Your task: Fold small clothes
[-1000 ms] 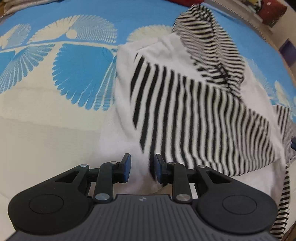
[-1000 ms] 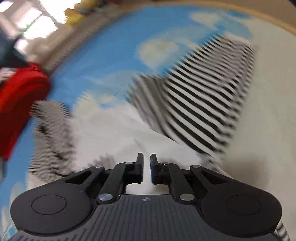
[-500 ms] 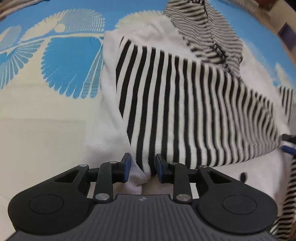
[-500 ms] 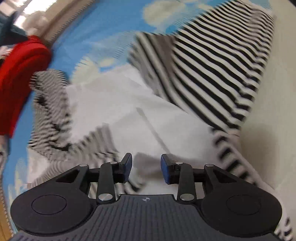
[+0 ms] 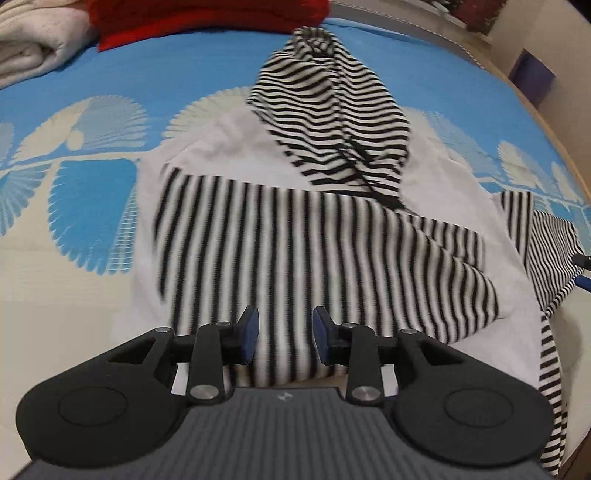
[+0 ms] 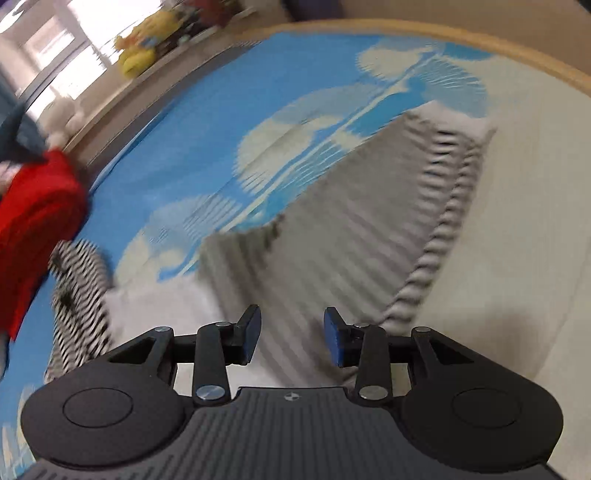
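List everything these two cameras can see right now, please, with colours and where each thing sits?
striped garment: one, black-and-white stripes with white panels, spread mid-bed, hood away from the left gripper
bed cover: one, blue with cream fan pattern, under the garment
red cloth: one, red, far edge of the bed
cream fabric: one, off-white, beside the red cloth
yellow toy: yellow, blurred, on a far ledge
left gripper: black, blue pads, open above the garment
right gripper: black, blue pads, open, nothing between them

Bright, even light. Window glare (image 6: pixel 44 55) far left of the right claw (image 6: pixel 291 339); heavy motion blur ahead. Fisheye edges bend.
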